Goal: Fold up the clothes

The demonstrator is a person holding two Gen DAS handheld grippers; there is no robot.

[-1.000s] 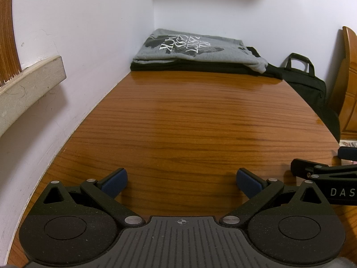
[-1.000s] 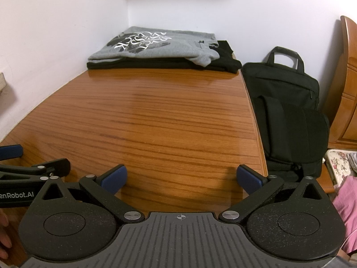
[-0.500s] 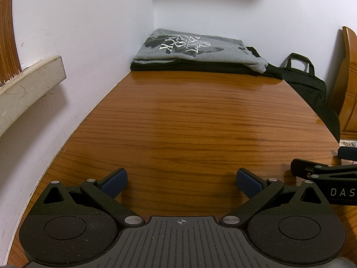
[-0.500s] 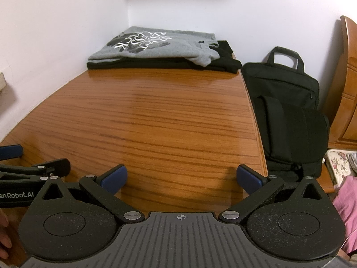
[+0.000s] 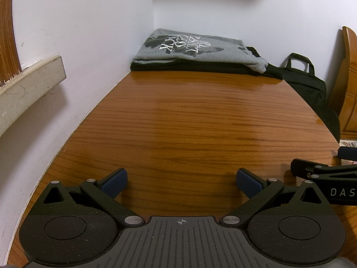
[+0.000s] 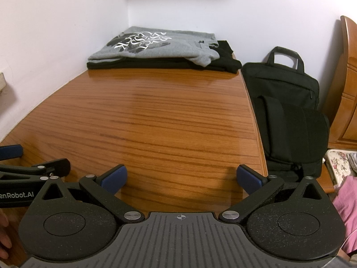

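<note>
Left gripper [image 5: 181,179] and right gripper [image 6: 181,177] hover side by side over the near edge of the surface [image 6: 160,120], jaws spread wide, empty; at the far left corner a folded grey shirt [image 6: 156,45] lies atop a black garment [image 6: 225,63]

A glossy wooden counter [image 5: 200,122] fills a corner of plain white walls [image 6: 256,11]. Beside it stands a black bag [image 6: 287,111] against carved wooden furniture [image 6: 348,84].

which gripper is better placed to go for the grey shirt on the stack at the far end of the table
Slightly the left, though it's close. Both the left gripper and right gripper are open, empty and equally far back; the grey shirt lies in the left corner.
</note>
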